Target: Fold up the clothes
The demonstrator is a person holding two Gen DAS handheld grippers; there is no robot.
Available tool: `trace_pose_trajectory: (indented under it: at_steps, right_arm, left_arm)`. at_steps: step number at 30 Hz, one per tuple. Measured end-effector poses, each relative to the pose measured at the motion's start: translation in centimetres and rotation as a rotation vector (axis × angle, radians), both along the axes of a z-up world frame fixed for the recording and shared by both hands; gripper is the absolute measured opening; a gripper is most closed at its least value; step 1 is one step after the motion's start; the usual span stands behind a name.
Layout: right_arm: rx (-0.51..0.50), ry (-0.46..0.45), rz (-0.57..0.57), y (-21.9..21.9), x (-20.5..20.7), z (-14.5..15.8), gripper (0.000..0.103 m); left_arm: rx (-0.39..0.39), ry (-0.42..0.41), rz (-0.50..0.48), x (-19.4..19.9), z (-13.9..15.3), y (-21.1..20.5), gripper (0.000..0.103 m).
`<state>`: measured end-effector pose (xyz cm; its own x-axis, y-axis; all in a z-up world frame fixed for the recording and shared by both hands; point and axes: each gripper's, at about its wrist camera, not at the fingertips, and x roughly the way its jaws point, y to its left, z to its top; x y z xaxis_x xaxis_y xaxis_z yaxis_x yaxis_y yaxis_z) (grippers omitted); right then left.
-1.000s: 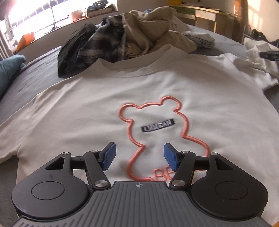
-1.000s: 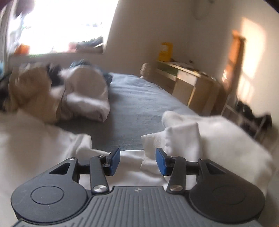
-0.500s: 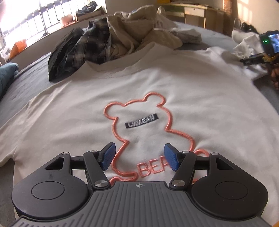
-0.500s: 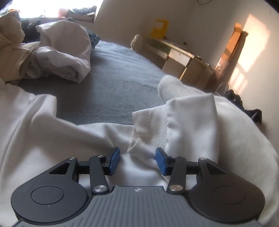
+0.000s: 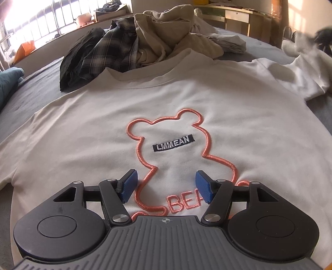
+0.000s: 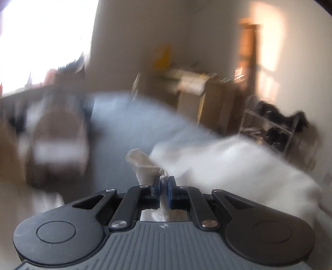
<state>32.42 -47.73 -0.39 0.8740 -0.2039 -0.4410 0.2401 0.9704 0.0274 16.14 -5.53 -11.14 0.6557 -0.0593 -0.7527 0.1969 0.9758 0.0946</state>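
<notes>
A white cotton sweatshirt with an embroidered bear outline lies flat on a grey-covered bed; behind its collar sits a heap of crumpled plaid and beige clothes, with a low wooden desk beyond, to the right.

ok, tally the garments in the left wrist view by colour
White: 1, bear sweatshirt lying spread on the bed
Beige: 1, crumpled piece in the pile
Plaid: 1, shirt
Black: 1, dark garment
Total: 4 I can separate; the pile may hide more.
</notes>
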Motion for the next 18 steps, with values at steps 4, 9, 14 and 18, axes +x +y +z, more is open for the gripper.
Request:
trace_pose_trajectory:
  at_steps: [4,9,14,18]
  right_arm:
    - [0.176,-0.126,-0.121,-7.0,-3.4,3.4,0.006]
    - [0.269,-0.121,-0.261,-13.6,-4.1,3.1,0.006]
    - [0.324,-0.189,-0.226,-15.1,-3.7,5.6,0.006]
    - [0.278,-0.245,-0.154,-14.9,-3.3,8.2,0.006]
  left_arm:
    - [-0.001,0.0,-0.005,0.3,-0.1,-0.2,0.062]
    - [0.01,-0.006,-0.012,0.4,-0.2,-0.5,0.062]
    - [0.025,-0.004,-0.007,0.5,-0.2,-0.8,0.063]
    - [0.037,-0.003,-0.005,0.7,-0.2,-1.1,0.063]
